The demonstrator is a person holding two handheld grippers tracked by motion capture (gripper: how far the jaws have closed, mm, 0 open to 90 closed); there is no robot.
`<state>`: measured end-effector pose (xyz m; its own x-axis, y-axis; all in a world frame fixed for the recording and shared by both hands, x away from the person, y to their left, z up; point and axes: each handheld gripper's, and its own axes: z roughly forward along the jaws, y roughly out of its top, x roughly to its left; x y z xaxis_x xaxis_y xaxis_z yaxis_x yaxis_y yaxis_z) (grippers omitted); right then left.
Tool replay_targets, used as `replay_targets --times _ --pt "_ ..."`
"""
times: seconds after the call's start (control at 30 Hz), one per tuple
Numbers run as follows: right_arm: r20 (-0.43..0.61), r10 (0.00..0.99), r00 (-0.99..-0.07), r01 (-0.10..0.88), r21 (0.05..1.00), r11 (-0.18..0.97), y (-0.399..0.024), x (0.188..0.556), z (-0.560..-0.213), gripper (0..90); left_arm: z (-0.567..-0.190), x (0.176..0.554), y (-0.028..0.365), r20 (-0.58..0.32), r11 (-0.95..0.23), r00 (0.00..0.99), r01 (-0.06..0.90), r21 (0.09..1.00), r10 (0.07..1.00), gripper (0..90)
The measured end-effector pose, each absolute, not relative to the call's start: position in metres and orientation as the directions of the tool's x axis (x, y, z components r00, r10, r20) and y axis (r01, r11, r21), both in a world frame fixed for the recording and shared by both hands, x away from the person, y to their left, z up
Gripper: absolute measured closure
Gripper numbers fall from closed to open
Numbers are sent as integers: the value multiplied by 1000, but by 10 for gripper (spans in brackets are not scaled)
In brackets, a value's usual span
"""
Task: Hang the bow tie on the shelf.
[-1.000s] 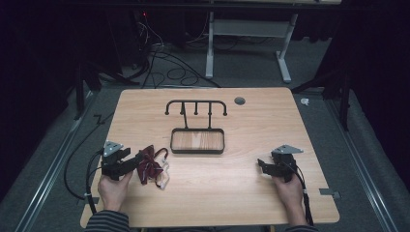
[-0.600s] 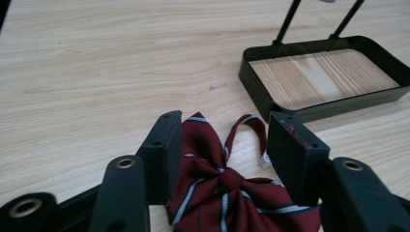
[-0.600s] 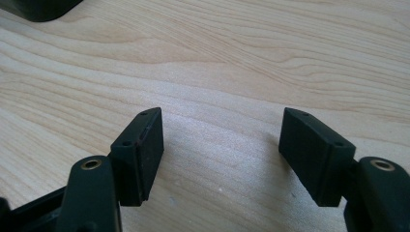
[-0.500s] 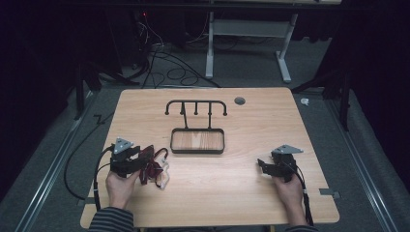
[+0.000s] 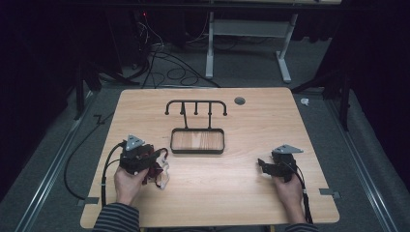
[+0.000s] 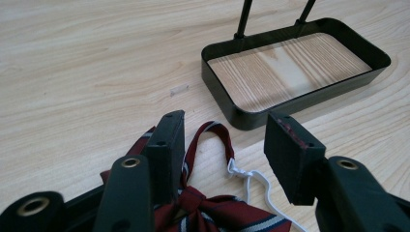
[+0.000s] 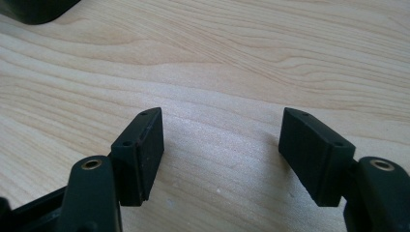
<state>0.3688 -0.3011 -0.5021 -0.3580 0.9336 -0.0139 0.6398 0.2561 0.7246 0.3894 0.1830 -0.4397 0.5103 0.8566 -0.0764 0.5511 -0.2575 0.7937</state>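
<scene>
We are looking at one red striped bow tie (image 6: 212, 215) with a white elastic loop (image 6: 251, 181), lying on the table (image 5: 232, 193) near its left front edge, just short of the black stand's tray (image 6: 295, 104). The left claw (image 6: 225, 145) is hovering low over it, tilted down, its jaws straddling the tie's knot and neck strap; they have just been closing, yet the pads are standing clear of the cloth. Our left hand (image 5: 128, 181) is reaching in from the bottom edge in a striped sleeve (image 5: 116, 220). The right claw (image 7: 220, 145) is resting low near the right front edge, jaws wide apart over bare wood. We are counting one tie, one stand with four hooks (image 5: 196, 104), two claws. Compared with a second ago, the left claw is sitting farther right, over the tie; the right one is unmoved.
</scene>
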Motion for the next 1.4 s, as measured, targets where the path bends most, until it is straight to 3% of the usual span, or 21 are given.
replay_targets --times 0.33,0.83,1.4 --pt "-15 936 -352 643 723 253 -300 368 -502 326 -450 405 176 -84 -269 506 584 766 858 499" --pt "-14 936 -351 643 724 251 -299 367 -502 325 -465 430 165 -51 -327 504 631 703 862 571" --pt "-13 937 -349 644 723 250 -299 367 -502 325 -483 444 165 -68 -328 496 664 672 865 737"
